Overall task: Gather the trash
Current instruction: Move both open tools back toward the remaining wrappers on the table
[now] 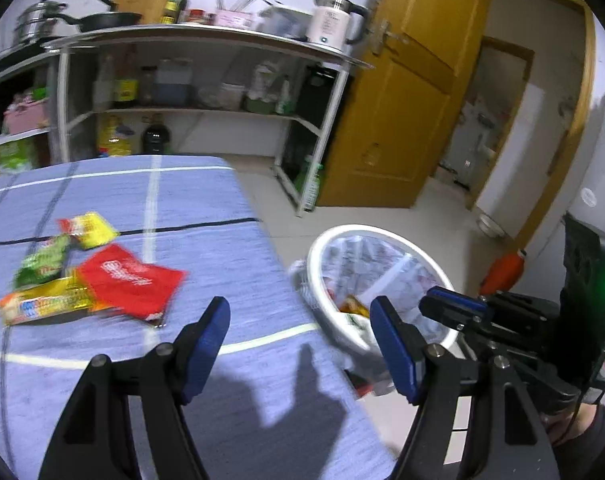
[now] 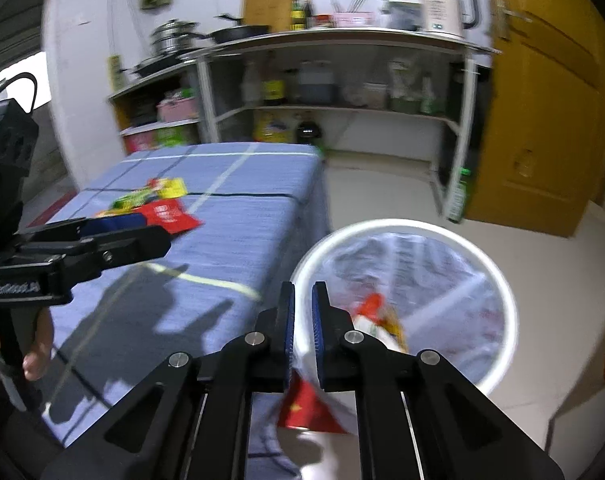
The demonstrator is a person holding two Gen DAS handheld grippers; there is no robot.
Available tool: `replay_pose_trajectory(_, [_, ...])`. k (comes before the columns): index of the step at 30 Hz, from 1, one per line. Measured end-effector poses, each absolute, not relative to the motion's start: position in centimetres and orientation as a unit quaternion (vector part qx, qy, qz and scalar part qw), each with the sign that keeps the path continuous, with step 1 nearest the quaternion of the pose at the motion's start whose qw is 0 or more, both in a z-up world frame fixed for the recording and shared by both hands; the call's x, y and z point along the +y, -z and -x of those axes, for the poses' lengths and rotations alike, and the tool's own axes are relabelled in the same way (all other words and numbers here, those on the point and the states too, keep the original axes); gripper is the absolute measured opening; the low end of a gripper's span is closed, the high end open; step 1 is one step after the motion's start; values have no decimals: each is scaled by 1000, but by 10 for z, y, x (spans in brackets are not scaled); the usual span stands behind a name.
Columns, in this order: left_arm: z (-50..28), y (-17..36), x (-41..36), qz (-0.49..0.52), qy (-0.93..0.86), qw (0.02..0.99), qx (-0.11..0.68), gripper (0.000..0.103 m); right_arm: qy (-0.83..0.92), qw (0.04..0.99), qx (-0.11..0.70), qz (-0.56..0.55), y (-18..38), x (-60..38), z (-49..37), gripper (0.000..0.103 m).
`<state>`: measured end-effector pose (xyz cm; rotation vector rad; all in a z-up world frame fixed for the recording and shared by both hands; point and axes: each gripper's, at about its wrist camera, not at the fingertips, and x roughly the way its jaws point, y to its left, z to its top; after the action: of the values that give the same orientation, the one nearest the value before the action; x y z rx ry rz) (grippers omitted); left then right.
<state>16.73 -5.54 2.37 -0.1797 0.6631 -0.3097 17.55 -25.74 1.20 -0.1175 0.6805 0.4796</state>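
Black fingers with blue pads fill the bottom of both views. The right gripper [image 2: 303,312] has its pads pressed almost together, and a red scrap [image 2: 308,408] hangs blurred beneath them, seemingly pinched between the pads. The left gripper [image 1: 300,344] stands spread wide with nothing between its fingers.

Largest is the one table [image 1: 230,248] under its blue checked cloth. One white bin [image 2: 502,300] with a clear liner stands on the floor just beside the table's right edge.

The coming move turns on how the red scrap lies to that bin. The right claw sits at the bin's near rim, with the bin's mouth ahead and slightly to the right. I judge that a short push forward would put the scrap over the opening for release. One wrapper in the bin [image 2: 376,320], red and yellow, can be made out; more may be hidden by blur.

Four packets remain on the cloth, bunched together and overlapping:
- one red packet [image 1: 132,280], the biggest and the nearest to the left claw
- one long gold packet [image 1: 42,306], its long axis running across the view
- one green packet [image 1: 42,264]
- one yellow packet [image 1: 88,230], the farthest back

All four lie ahead and to the left of the left gripper, which is clearly the nearer hand for them.
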Motion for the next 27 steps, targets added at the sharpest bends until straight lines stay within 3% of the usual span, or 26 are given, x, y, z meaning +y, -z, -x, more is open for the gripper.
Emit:
replay_pose_trajectory(2, [-160, -24, -36, 93, 134, 934, 317, 74, -247, 911, 323, 72, -15, -239, -173, 16])
replay_pose_trajectory(5, [-152, -23, -11, 100, 111, 937, 316, 74, -268, 905, 320, 81, -17, -217, -173, 44])
replay_pose_trajectory(17, [-145, -5, 86, 127, 32, 936, 327, 74, -330, 877, 325, 127, -8, -132, -191, 45])
replay_pose_trajectory(27, [-181, 9, 118, 94, 24, 936, 337, 74, -348, 857, 350, 148, 15, -86, -220, 45])
